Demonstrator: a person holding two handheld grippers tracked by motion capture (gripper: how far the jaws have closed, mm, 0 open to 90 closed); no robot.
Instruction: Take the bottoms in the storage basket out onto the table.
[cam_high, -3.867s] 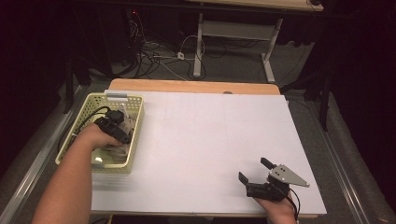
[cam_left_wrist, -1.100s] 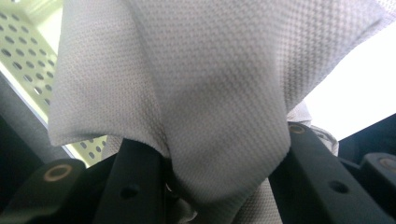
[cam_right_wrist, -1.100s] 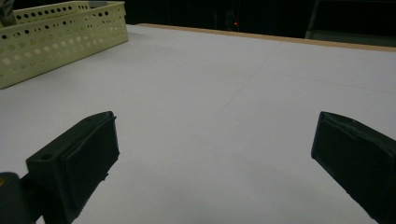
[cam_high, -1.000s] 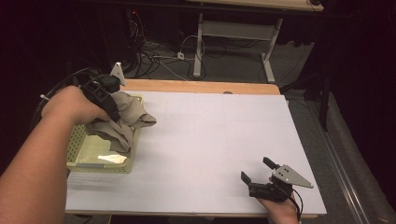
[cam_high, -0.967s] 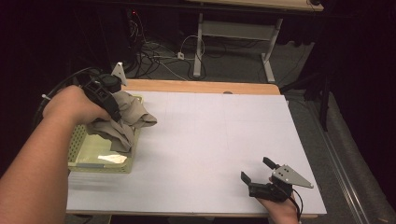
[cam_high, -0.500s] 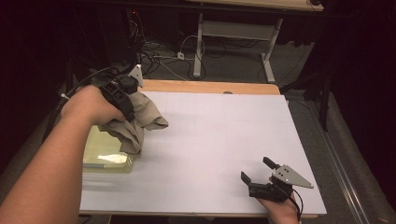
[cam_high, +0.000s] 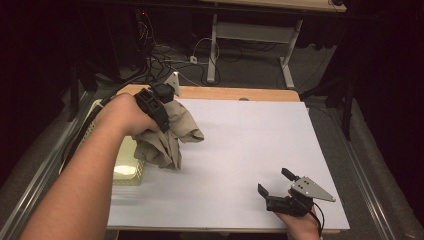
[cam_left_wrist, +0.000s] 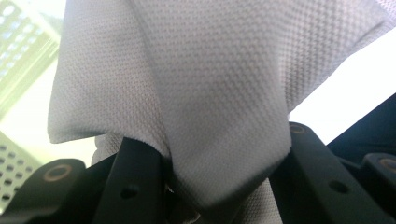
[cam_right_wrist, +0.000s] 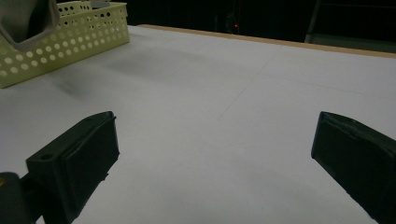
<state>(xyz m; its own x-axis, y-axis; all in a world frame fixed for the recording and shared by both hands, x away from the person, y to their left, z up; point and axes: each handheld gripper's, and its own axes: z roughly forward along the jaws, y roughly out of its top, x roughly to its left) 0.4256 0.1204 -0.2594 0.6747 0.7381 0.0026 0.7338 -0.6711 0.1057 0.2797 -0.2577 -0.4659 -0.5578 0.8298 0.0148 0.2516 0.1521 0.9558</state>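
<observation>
Cloth (cam_high: 170, 135), beige and crumpled, hangs from the left gripper (cam_high: 161, 105) in the high view, pinched at its top and drooping over the near-left part of the white worktop (cam_high: 250, 145), just beside the yellow basket (cam_high: 126, 165) at the worktop's left edge; the right gripper (cam_high: 277, 192) rests near the front right corner, well apart from the cloth, so the left hand is plainly the nearer one. From the left gripper view, the woven cloth (cam_left_wrist: 187, 93) is bunched between the two black jaws, which clamp on it. From the right gripper view, the jaws stand wide with nothing between them, bare worktop (cam_right_wrist: 233, 116) ahead, and the basket (cam_right_wrist: 65, 37) far off with a corner of cloth (cam_right_wrist: 28, 21) above it.
</observation>
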